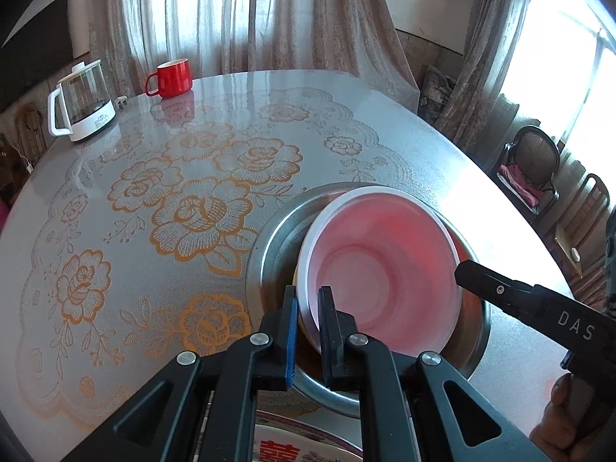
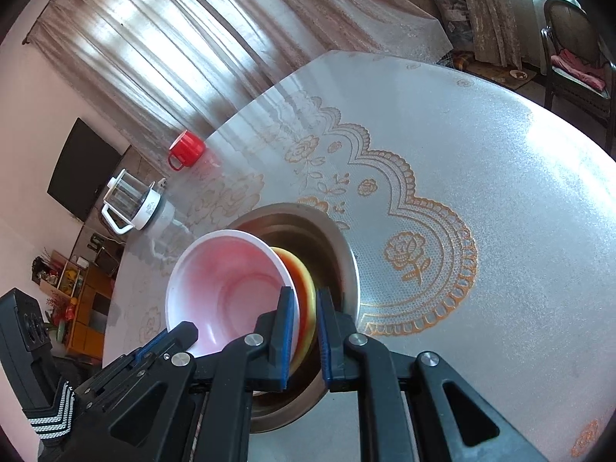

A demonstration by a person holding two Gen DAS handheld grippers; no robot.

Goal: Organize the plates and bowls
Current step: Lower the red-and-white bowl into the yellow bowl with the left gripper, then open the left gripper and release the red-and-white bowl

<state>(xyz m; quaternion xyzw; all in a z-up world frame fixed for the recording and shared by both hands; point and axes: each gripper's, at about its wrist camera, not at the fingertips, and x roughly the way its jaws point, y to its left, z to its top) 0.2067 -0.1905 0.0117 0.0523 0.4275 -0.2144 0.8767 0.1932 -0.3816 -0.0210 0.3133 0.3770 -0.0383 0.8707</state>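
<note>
Floral-clothed table point(image 1: 192, 200), steel basin point(image 1: 277, 238) holding tilted pink bowl point(image 1: 381, 254) (yellow dish beneath), left gripper point(image 1: 308, 308) and right gripper point(image 2: 308, 312) both clamped on its rim.

Far ahead of the gripper, left: red mug point(image 1: 171, 77) beside glass kettle point(image 1: 82, 106) on floral tablecloth point(image 1: 161, 200). Beyond: curtains point(image 1: 246, 15). Right: chair point(image 1: 533, 165).
</note>
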